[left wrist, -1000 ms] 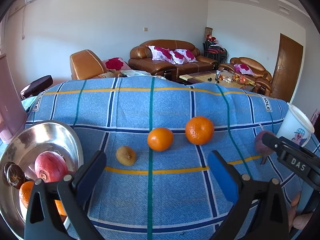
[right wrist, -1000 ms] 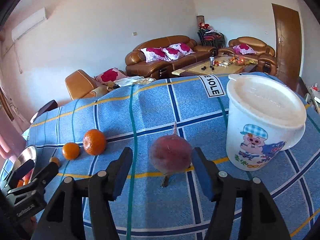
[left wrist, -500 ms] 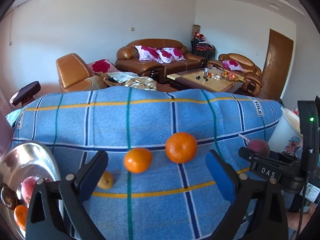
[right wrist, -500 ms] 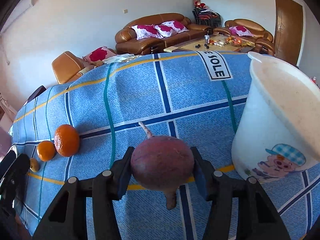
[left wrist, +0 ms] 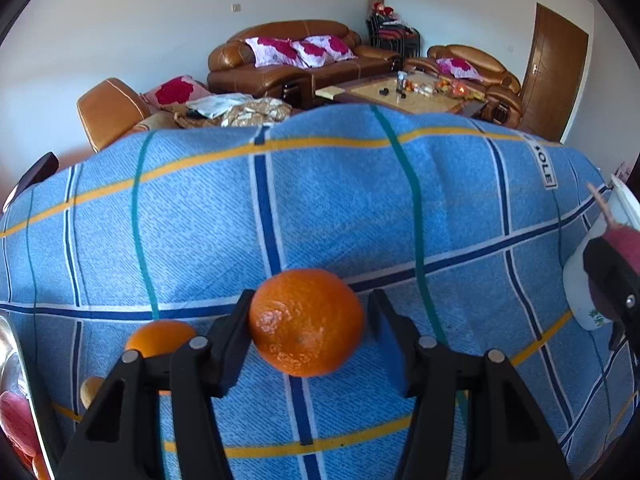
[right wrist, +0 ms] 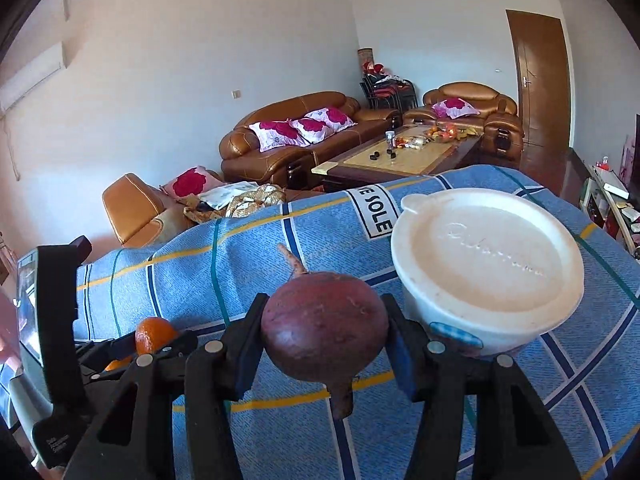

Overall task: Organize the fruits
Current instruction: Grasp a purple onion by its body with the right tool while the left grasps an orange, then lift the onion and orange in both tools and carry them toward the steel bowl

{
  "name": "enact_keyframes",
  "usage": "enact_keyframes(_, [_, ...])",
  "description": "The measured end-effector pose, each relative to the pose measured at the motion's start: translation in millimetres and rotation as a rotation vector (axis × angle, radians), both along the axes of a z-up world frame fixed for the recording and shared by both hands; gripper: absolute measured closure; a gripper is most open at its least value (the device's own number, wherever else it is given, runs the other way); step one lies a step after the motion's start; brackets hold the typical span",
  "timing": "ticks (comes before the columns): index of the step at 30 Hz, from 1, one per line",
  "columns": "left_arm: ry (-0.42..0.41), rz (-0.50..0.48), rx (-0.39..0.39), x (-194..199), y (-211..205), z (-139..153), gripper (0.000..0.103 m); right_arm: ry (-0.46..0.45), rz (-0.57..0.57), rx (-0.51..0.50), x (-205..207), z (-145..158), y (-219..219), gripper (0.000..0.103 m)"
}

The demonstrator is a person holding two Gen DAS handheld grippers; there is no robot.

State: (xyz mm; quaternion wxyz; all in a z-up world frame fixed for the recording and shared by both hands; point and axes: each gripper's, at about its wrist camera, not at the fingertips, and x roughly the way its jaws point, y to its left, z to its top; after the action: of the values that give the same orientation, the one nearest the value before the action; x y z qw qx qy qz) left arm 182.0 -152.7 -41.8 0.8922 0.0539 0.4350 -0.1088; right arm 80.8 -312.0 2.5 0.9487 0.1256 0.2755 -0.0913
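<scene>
1. Progress: several fruits already lie in the shiny steel bowl point(left wrist: 10, 344) at the left edge of the left wrist view, among them a red round fruit point(left wrist: 14, 420); the sorting looks partly done.
2. Left gripper point(left wrist: 308, 326): its jaws are closing around the large round orange point(left wrist: 306, 322), which sits between them on the blue checked cloth point(left wrist: 320, 200). One pad touches the peel; the other stands just clear.
3. Right gripper point(right wrist: 324, 332): clamped on the dark purple round fruit with a stalk point(right wrist: 324, 328), held clear of the cloth.
4. Remaining: a smaller orange point(left wrist: 160, 338) and a small brownish fruit point(left wrist: 91, 390) rest on the cloth near the bowl.
5. Obstacles: the white lidded plastic cup point(right wrist: 486, 268) stands just beside the right gripper; the smaller orange lies just beside the left gripper's outer finger.
</scene>
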Motion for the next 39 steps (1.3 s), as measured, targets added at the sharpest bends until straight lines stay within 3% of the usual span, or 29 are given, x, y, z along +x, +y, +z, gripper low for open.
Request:
enact_keyframes(1, [-0.006, -0.001, -0.013, -1, 0, 1, 0.052, -0.004, 0.003, 0.000, -1, 0, 0, 0.047])
enact_keyframes(4, [-0.011, -0.023, -0.026, -6, -2, 4, 0.052, -0.008, 0.005, -0.015, 1, 1, 3, 0.047])
enact_keyframes(9, [-0.170, 0.034, -0.042, -43, 11, 26, 0.053, -0.036, -0.001, -0.046, -3, 3, 11, 0.047])
enact_keyframes(14, [-0.234, 0.056, -0.049, -73, 32, 34, 0.052, -0.090, 0.012, -0.081, -11, 6, 20, 0.047])
enact_keyframes(22, [-0.240, 0.071, -0.064, -90, 54, 33, 0.052, -0.112, -0.009, -0.171, -23, 9, 38, 0.047])
enact_keyframes(39, [-0.308, 0.056, -0.039, -126, 60, 39, 0.052, -0.119, -0.048, -0.172, -74, 11, 48, 0.047])
